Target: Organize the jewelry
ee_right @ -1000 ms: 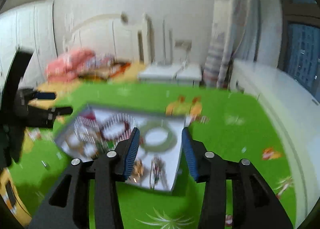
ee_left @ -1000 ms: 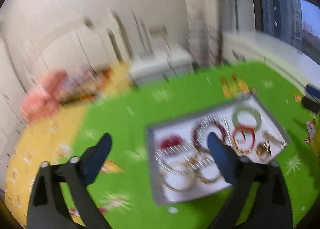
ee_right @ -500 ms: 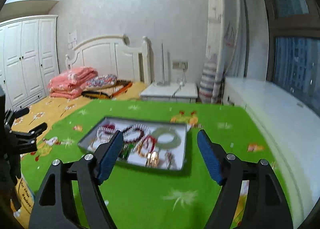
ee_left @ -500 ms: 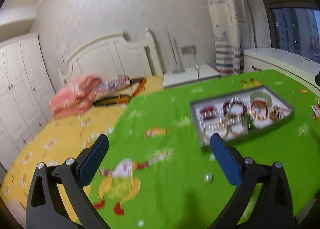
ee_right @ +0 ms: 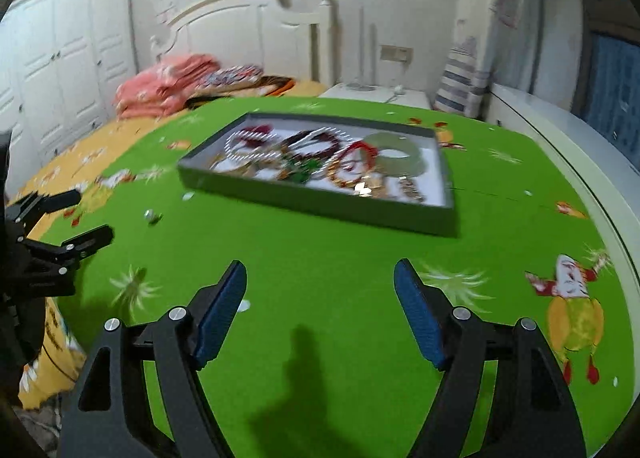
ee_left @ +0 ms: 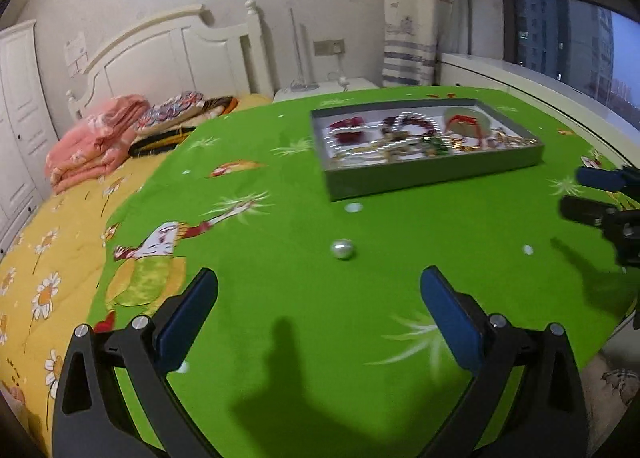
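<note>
The shallow grey rectangular tray [ee_left: 432,173] with a white inside lies on the bright green cartoon-printed cloth [ee_left: 304,322] and holds a tangle of bead bracelets, a pale green bangle [ee_right: 400,153], red rings and gold pieces. In front of the tray, apart from it, one small silver bead [ee_left: 343,249] lies loose on the cloth. Nearer than the tray, the left gripper [ee_left: 320,318] hangs over the cloth with its blue-padded fingers wide apart and nothing between them, and the right gripper [ee_right: 320,308], whose fingers have just been opening, is also spread and empty.
</note>
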The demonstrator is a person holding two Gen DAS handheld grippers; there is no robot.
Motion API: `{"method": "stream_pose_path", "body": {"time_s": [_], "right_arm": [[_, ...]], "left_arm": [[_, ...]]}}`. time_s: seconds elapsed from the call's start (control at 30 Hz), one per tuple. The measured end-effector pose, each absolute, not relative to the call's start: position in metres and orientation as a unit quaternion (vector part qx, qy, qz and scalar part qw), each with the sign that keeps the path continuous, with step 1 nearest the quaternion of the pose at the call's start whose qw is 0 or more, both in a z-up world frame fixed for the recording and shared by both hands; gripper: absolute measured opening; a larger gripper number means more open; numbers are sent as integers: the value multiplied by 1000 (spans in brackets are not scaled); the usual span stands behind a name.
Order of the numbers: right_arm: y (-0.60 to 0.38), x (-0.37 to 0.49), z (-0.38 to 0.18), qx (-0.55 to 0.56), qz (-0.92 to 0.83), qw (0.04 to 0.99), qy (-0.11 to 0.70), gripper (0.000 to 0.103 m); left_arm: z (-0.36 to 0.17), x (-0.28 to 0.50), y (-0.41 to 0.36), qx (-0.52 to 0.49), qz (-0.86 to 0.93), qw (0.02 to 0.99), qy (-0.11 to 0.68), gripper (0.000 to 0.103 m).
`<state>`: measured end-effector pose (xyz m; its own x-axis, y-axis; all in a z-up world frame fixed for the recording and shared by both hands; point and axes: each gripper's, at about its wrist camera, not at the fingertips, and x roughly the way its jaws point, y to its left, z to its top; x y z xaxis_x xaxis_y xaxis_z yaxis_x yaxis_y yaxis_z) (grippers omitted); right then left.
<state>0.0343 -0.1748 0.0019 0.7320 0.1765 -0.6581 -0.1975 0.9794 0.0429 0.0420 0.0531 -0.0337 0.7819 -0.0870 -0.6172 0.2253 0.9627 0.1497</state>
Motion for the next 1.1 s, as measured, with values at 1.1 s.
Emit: {"method": "stream_pose_path", "body": {"time_s": [1.1], "right_arm": [[-176,86,-13,-38,138,902,408,65]], "left_arm": [[-45,115,55,66,-120,895,424,71]]}}
